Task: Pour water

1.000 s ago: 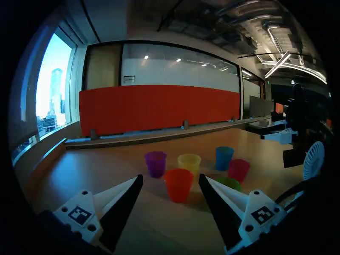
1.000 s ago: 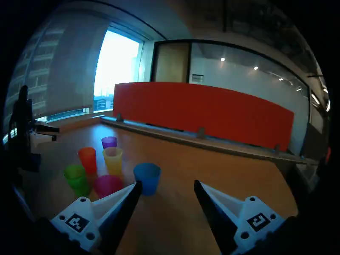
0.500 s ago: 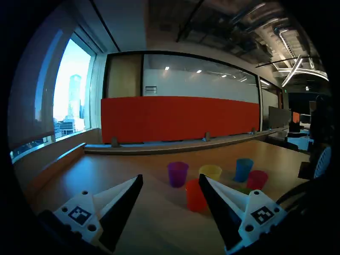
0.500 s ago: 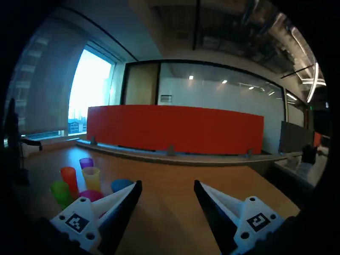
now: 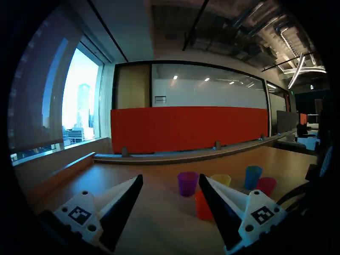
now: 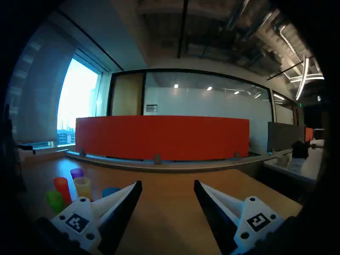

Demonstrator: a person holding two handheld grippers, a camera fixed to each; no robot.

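Several coloured plastic cups stand grouped on a wooden table [image 5: 161,221]. In the left gripper view I see a purple cup [image 5: 187,183], a yellow cup [image 5: 221,179], a blue cup [image 5: 253,176], a pink cup [image 5: 266,185] and an orange cup [image 5: 202,205] partly behind the right finger. My left gripper [image 5: 170,191] is open, low over the table, with nothing between its fingers. In the right gripper view an orange cup [image 6: 61,189], green cup [image 6: 54,200], purple cup [image 6: 77,173], yellow cup [image 6: 83,187] and blue cup [image 6: 110,192] stand at lower left. My right gripper [image 6: 167,193] is open and holds nothing.
A long red partition [image 5: 189,128] runs along the table's far edge, with a glass wall behind it. A bright window [image 5: 78,112] is on the left. Desks and dark equipment [image 6: 297,153] stand at the right.
Both cameras have tilted up and drawn back. The cups have slid lower and sideways in both views, the orange cup from between the left fingers to behind the right one. Both grippers stay open.
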